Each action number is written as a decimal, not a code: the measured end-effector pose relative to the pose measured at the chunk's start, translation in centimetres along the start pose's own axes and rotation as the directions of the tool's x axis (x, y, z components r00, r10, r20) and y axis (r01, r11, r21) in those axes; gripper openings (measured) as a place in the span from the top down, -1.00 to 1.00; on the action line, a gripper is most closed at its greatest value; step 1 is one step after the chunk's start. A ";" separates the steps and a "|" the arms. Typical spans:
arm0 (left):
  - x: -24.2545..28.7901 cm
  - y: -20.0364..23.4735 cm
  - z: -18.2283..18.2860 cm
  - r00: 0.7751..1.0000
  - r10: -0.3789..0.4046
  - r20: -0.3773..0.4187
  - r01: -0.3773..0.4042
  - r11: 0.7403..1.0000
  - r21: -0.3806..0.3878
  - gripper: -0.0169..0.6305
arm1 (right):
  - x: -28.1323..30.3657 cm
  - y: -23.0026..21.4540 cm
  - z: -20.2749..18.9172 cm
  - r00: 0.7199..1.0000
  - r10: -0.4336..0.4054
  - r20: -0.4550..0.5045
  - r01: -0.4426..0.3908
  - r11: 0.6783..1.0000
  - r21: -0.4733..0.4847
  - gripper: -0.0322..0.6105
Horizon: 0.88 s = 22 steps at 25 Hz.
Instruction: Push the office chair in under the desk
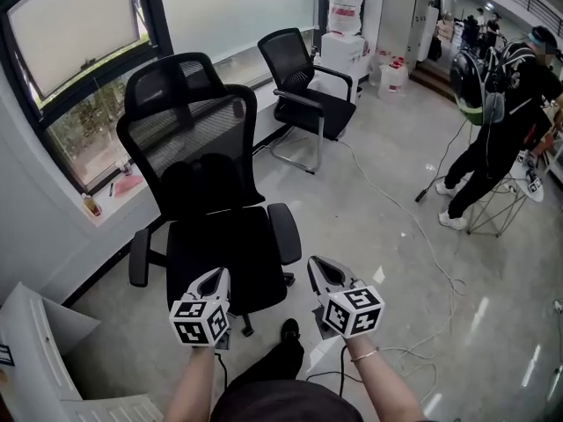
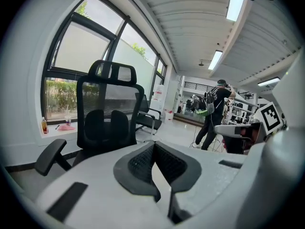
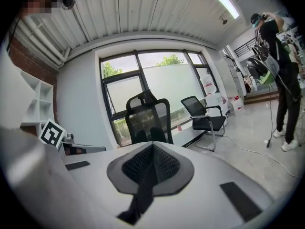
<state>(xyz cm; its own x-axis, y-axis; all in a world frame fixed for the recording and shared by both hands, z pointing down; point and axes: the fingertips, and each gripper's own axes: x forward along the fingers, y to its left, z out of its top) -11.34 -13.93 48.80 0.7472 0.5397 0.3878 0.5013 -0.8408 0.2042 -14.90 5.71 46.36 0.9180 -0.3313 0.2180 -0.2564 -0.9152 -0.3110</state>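
Note:
A black mesh-backed office chair [image 1: 198, 192] with a headrest and two armrests stands by the window with its seat turned toward me. It shows ahead in the left gripper view as the chair [image 2: 107, 113] and farther off in the right gripper view as the chair [image 3: 147, 116]. My left gripper [image 1: 219, 277] hovers over the front edge of the seat, shut and empty. My right gripper [image 1: 316, 265] is just right of the seat, beside the right armrest [image 1: 285, 232], also shut and empty. Neither touches the chair. No desk is plainly in view.
White furniture [image 1: 40, 345] fills the lower left corner. A second black chair [image 1: 306, 95] on a sled base stands behind, next to stacked water bottles [image 1: 345, 20]. A person with a backpack [image 1: 497, 121] stands at the right. A cable [image 1: 422, 236] snakes across the glossy floor.

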 end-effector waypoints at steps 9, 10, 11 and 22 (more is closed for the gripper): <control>10.8 2.1 2.4 0.999 0.020 -0.032 -0.022 0.998 -0.053 0.91 | 10.1 -6.8 2.2 0.994 0.051 -0.096 -0.054 0.998 -0.021 0.89; 11.9 2.4 2.9 0.999 0.027 -0.032 -0.029 0.998 -0.056 0.91 | 11.3 -7.4 2.5 0.993 0.061 -0.104 -0.064 0.998 -0.024 0.89; 12.9 2.7 3.3 0.999 0.034 -0.029 -0.036 0.998 -0.060 0.91 | 12.6 -8.0 2.8 0.991 0.070 -0.112 -0.073 0.997 -0.029 0.89; 18.2 5.5 4.5 0.981 0.193 -0.029 -0.195 0.970 -0.145 0.82 | 23.9 -10.6 4.0 0.937 0.251 -0.243 -0.271 0.961 -0.053 0.88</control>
<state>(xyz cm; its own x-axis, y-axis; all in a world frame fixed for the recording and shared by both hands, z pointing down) 6.95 -8.57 52.91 0.8170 0.3656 0.4460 0.2767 -0.9271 0.2530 10.94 8.44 51.14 0.7223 -0.5960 0.3508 -0.5116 -0.8018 -0.3089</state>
